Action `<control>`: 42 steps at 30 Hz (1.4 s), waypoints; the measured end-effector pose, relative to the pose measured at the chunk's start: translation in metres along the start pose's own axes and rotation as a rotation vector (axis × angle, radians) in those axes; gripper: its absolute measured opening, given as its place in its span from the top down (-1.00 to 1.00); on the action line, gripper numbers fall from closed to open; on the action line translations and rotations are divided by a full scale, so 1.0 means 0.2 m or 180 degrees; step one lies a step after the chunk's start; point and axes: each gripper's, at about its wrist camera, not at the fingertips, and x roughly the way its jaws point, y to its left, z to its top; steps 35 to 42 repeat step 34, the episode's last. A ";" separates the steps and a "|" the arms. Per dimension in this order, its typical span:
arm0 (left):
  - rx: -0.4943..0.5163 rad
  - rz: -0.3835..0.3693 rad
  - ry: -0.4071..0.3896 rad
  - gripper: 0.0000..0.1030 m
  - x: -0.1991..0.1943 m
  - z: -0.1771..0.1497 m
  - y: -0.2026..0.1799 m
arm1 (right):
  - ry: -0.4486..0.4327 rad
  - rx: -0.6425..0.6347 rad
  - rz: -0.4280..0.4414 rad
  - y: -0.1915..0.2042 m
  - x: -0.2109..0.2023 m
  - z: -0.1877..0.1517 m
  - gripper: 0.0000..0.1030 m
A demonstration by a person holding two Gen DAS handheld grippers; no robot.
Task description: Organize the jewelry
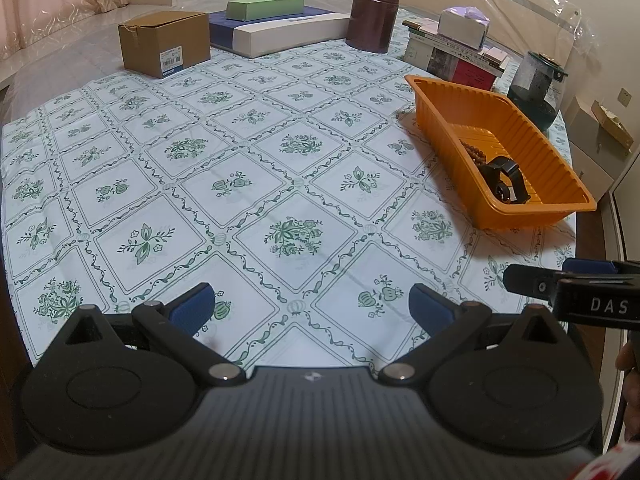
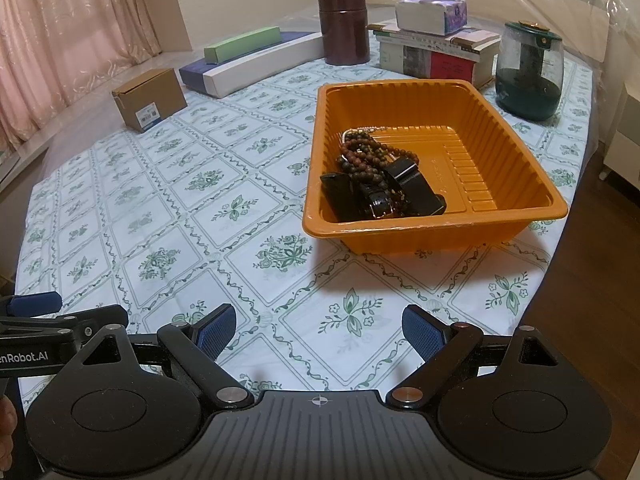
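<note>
Jewelry (image 2: 376,172), beads and black watches tangled, fills one orange tray (image 2: 516,216) near bench (image 2: 248,240) right edge; cardboard box (image 2: 150,98), canister (image 2: 344,26), books (image 2: 436,56), jar (image 2: 528,72) line far edge. Left gripper (image 1: 311,306) and right gripper (image 2: 318,330) both gape, empty.

left wrist: angled down, table-left; right wrist: nearer shared orange tray (image 2: 436,224)
</note>
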 end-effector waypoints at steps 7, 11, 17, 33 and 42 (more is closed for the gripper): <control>-0.0001 0.0000 -0.0001 -0.99 0.00 0.00 0.00 | 0.0000 0.0003 -0.0001 0.00 0.00 0.00 -0.74; -0.0001 -0.0002 -0.0001 -0.99 0.00 0.00 0.00 | 0.0000 0.0002 0.0000 0.00 0.00 0.00 -0.74; 0.0004 -0.0004 -0.0004 -0.99 0.00 0.00 -0.01 | 0.0003 0.0004 -0.0002 0.00 0.00 0.00 -0.74; -0.0023 -0.0031 -0.0105 -0.99 -0.01 0.02 0.00 | -0.0001 0.0003 0.0002 0.00 0.00 0.00 -0.74; -0.0024 -0.0033 -0.0115 -0.99 -0.01 0.03 0.00 | -0.0005 0.0003 0.0004 0.00 0.00 0.00 -0.74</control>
